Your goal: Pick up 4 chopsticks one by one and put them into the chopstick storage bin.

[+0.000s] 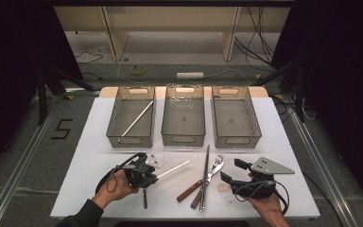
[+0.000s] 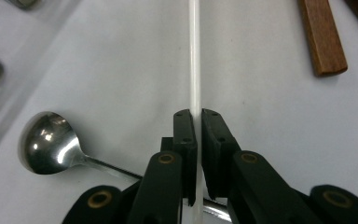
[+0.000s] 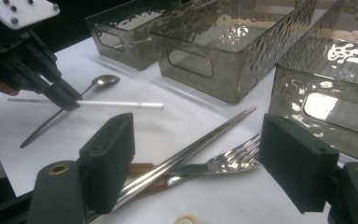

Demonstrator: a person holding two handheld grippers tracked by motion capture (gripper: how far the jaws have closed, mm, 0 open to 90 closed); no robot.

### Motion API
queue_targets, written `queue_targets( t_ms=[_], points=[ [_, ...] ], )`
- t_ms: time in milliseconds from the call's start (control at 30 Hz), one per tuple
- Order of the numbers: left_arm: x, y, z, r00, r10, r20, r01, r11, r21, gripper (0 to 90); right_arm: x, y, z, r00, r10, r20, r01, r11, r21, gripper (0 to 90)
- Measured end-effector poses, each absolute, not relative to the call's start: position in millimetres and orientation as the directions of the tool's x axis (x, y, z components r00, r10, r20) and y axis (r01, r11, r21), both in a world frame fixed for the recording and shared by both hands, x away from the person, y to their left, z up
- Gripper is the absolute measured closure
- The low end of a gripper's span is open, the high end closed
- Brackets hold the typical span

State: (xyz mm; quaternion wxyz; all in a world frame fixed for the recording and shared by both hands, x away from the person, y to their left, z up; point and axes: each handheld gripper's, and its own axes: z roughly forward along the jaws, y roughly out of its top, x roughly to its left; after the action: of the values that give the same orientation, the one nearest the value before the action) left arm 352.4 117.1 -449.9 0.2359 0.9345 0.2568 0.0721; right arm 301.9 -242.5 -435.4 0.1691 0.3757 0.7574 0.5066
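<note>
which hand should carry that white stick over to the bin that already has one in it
Left. The left gripper is already shut on the white stick, nearest the left bin; the right gripper is open over the fork.

Left gripper [image 1: 154,174] grips white chopstick [image 1: 174,168] on table [image 1: 99,142]

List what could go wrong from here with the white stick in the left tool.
1. The left tool pinches the thin white stick near one end, so the long free end may swing or slip on lifting.
2. The spoon lies under that tool, its handle beneath the stick; it may get dragged or knocked.
3. The left bin already holds a similar stick, which the new one could strike and bounce off.
</note>
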Motion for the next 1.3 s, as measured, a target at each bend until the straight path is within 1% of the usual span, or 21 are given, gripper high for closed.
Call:
queue_targets(
  t_ms=[367, 833, 967, 1300],
  points=[
    [357, 126, -434, 0.810, 0.585, 0.026, 0.467, -0.673, 0.574, 84.8, 302, -242, -436, -0.661, 0.740, 0.125, 0.399, 0.206, 0.894, 28.2],
    [368, 146, -414, 0.742, 0.670, 0.016, 0.499, -0.568, 0.654, 84.8, 302, -242, -436, -0.660, 0.742, 0.121, 0.399, 0.210, 0.893, 28.3],
    [374, 154, -407, 0.722, 0.691, 0.026, 0.500, -0.548, 0.670, 84.8, 303, -242, -437, -0.659, 0.742, 0.122, 0.403, 0.210, 0.891, 28.3],
    [402, 177, -389, 0.640, 0.768, 0.005, 0.518, -0.437, 0.735, 84.8, 303, -241, -437, -0.659, 0.742, 0.124, 0.406, 0.211, 0.889, 28.2]
  ],
)
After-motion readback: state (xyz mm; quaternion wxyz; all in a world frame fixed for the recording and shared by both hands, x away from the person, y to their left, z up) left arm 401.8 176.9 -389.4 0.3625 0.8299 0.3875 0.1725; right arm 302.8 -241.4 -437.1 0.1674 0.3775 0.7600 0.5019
